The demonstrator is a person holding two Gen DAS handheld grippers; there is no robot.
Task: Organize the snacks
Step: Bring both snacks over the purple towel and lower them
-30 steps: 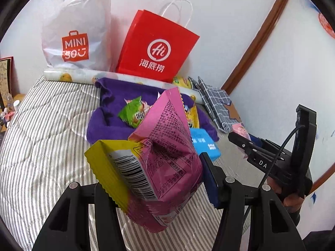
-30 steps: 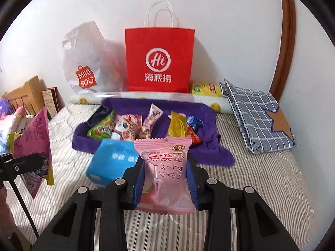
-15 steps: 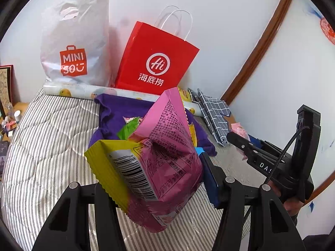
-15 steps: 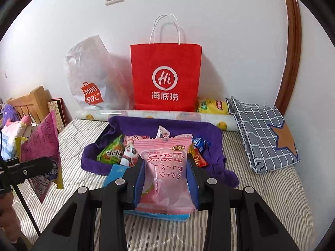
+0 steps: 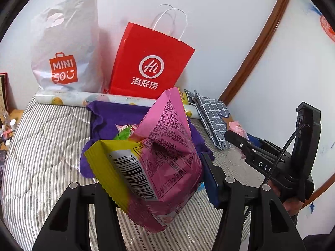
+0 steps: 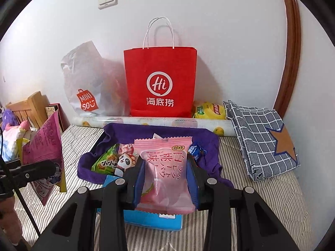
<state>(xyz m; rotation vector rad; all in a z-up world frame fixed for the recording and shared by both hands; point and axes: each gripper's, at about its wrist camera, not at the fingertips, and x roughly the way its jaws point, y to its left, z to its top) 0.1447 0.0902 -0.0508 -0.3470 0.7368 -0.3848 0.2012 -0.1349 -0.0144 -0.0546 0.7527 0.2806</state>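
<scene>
both grippers are loaded right now. the left gripper [image 5: 155, 190] is clamped on a puffy pink and yellow foil snack bag [image 5: 155, 156], held up above the grey striped bed [image 5: 41, 150]. the right gripper [image 6: 165, 179] is pinched tight on a small pale pink peach-flavour snack packet [image 6: 165, 171], above the purple cloth [image 6: 209, 146] where the other snacks sit.

biggest worry imo: that puffy bag is slick foil and full of air, gripped low down with most of it sticking out, so it could squirt out or swing if the hand tilts. the red paper bag with white handles [image 6: 161, 79] looks light too, so bumping its rim on the way in could tip it over.
</scene>
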